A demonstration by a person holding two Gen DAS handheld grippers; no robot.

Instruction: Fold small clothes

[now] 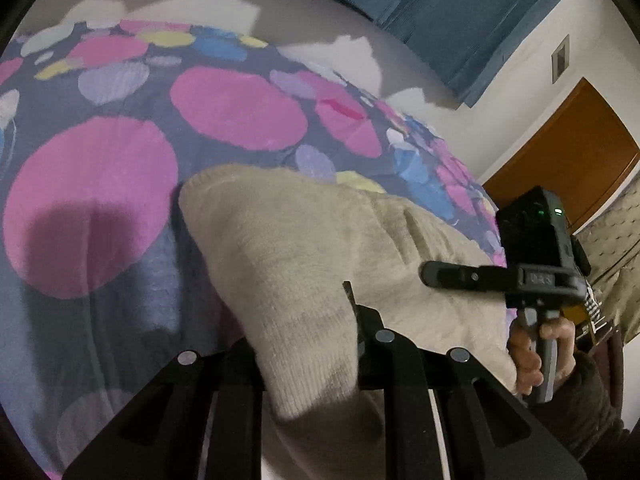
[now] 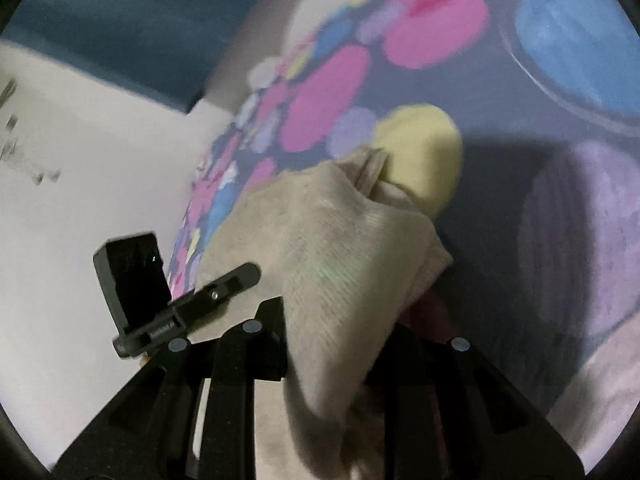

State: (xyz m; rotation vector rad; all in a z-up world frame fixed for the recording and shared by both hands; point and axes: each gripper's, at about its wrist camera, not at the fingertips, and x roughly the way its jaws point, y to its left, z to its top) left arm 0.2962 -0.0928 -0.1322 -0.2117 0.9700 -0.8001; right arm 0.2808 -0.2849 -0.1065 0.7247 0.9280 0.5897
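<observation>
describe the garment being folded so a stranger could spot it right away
Look at the bedspread with big pink, blue and yellow dots. On it lies one cream knit garment, with both tongs clamped on its near edge. It is the only plain, fuzzy, pale thing against that bright pattern.

No readable text, labels, brands or numbers. Only candidate: raised marking on the black clamp block of the right gripper point(image 1: 460, 276), at about 3 o'clock in the left wrist view, too blurred and small to make out. Right wrist view is motion-blurred, nothing legible there.
</observation>
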